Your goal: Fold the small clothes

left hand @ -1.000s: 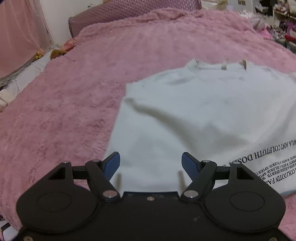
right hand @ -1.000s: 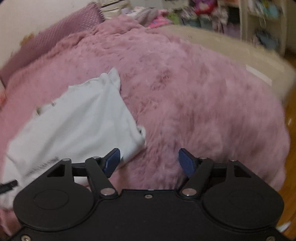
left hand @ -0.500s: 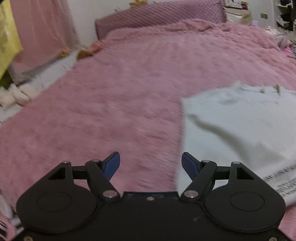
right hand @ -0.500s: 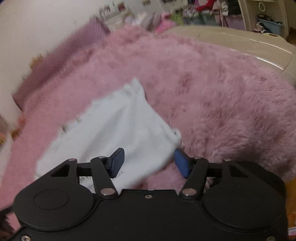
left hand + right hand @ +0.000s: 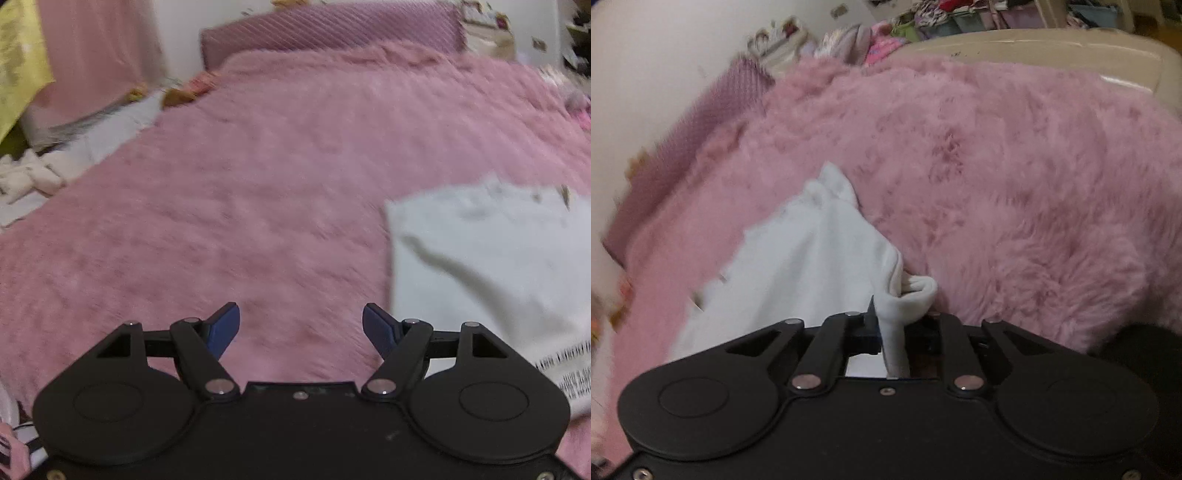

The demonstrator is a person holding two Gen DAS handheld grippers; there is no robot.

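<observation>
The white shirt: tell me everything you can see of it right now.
The white shirt is soft, knit-looking fabric, lying mostly flat on the pink fluffy blanket. Black printed text runs near its hem in the left wrist view. The right gripper is shut on one bunched corner. The left gripper is open over the blanket beside it, not touching.

In the left wrist view the white T-shirt runs off the right edge, its printed black lettering smeared beyond reading. In the right wrist view, bunched fabric hides the right gripper's blue pads, and the shelf clutter blurs.
</observation>
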